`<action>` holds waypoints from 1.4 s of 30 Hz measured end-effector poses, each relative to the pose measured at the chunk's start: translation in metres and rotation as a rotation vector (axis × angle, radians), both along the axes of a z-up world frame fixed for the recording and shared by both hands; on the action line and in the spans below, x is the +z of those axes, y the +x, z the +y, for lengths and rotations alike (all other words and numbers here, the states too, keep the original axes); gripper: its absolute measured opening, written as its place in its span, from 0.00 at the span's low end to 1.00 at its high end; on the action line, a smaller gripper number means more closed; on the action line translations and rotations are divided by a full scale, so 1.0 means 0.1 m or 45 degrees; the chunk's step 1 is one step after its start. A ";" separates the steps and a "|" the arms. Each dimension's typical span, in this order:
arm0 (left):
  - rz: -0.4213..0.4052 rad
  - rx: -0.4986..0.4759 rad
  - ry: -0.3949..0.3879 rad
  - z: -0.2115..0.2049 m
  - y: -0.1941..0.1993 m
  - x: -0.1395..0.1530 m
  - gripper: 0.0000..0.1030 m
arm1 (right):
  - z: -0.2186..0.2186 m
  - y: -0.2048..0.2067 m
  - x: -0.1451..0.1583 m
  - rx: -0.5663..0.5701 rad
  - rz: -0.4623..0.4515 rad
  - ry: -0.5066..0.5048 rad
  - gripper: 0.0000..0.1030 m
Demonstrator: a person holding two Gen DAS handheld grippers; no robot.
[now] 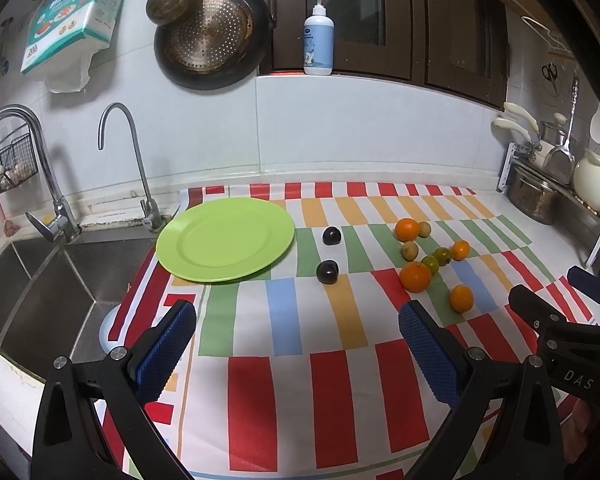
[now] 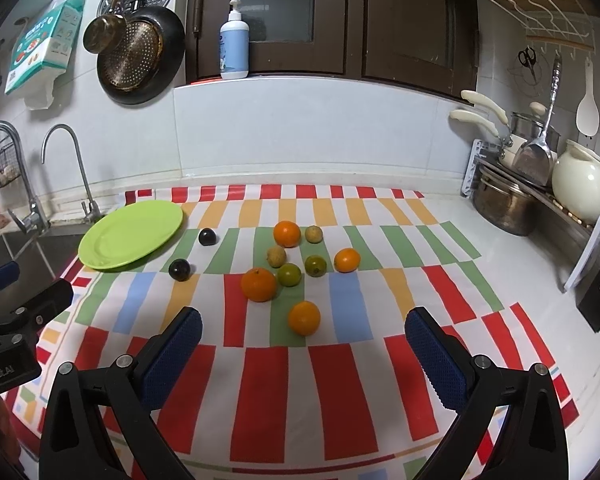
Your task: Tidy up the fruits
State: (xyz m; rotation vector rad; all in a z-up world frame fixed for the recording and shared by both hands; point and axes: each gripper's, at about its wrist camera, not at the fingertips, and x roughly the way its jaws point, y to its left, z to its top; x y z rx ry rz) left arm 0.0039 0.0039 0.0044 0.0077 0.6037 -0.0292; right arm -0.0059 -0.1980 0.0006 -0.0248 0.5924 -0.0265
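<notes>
A green plate [image 1: 225, 239] [image 2: 131, 235] lies bare on the striped cloth beside the sink. Two dark plums [image 1: 327, 271] [image 2: 179, 269] sit just right of it. Further right is a cluster of several oranges [image 1: 415, 276] [image 2: 259, 284], two green citrus [image 2: 289, 274] and small tan fruits [image 2: 276, 256]. One orange [image 2: 304, 317] lies nearest my right gripper [image 2: 304, 344], which is open and holds nothing. My left gripper [image 1: 298, 336] hangs open over the cloth, short of the plums. The right gripper's body [image 1: 560, 328] shows at the left wrist view's right edge.
A steel sink [image 1: 40, 292] with two taps [image 1: 136, 168] lies left of the plate. A rack with pots [image 2: 504, 204] and a cream jug [image 2: 580, 188] stands at the right. A soap bottle [image 2: 234, 44] stands on the sill; pans hang on the wall.
</notes>
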 end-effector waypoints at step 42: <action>0.014 -0.012 -0.004 -0.05 0.13 -0.08 1.00 | 0.00 0.14 -0.07 -0.003 0.015 -0.001 1.00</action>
